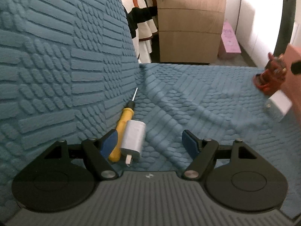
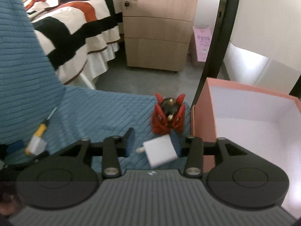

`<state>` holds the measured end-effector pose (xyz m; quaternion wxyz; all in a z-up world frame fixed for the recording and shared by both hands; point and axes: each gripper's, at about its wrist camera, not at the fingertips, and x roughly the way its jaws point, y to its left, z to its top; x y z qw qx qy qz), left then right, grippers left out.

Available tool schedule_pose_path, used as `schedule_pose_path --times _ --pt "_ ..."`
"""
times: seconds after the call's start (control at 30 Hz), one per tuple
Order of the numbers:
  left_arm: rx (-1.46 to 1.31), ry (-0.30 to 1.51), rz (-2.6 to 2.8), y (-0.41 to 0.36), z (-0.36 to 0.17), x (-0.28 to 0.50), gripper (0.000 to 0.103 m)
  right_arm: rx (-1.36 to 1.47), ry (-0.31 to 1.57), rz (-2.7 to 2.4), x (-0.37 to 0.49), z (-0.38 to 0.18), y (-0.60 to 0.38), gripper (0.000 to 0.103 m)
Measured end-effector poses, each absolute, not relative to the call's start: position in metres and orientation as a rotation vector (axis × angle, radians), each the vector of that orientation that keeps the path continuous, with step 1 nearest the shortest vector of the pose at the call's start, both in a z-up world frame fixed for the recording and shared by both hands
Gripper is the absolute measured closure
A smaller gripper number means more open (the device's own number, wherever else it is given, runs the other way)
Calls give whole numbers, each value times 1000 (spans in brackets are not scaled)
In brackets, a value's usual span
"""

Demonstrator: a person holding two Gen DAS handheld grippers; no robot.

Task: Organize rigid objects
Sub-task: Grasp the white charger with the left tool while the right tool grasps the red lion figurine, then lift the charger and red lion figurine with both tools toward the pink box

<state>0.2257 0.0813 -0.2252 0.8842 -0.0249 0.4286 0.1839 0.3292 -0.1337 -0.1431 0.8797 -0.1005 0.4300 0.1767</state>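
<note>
On the blue textured sofa seat (image 1: pixel 197 98), my left gripper (image 1: pixel 150 145) is open around a white wall charger (image 1: pixel 134 141) that lies beside a yellow-handled screwdriver (image 1: pixel 122 130) against the backrest. My right gripper (image 2: pixel 153 144) is open around a white square charger (image 2: pixel 160 152), which lies near its right finger. A red and black toy figure (image 2: pixel 168 114) stands just beyond it, next to an open pink box (image 2: pixel 250 118) with a white inside. The toy (image 1: pixel 269 75) and the square charger (image 1: pixel 278 103) also show blurred at the right of the left wrist view.
A wooden drawer cabinet (image 2: pixel 158 30) with a padlock stands on the grey floor beyond the sofa. A bed with a striped cover (image 2: pixel 75 24) is to its left. A pink bag (image 2: pixel 202 43) leans by the wall. A black curved frame (image 2: pixel 216 37) rises at right.
</note>
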Motion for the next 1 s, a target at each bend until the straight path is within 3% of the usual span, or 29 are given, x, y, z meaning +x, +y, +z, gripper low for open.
schedule_pose_path --times 0.03,0.47,0.57,0.7,1.0 --pt "-46 895 394 83 -229 228 24 -213 896 356 335 -147 -132 48" --pt "37 915 425 84 -256 242 39 -355 866 286 377 -182 -113 47" --pt "45 914 421 83 -256 242 47 -371 861 276 383 -186 -111 48" --pt "35 899 443 87 -257 240 66 -380 863 282 386 -189 -109 48" --pt "-31 894 421 90 -252 238 68 -383 878 284 383 -185 -104 51"
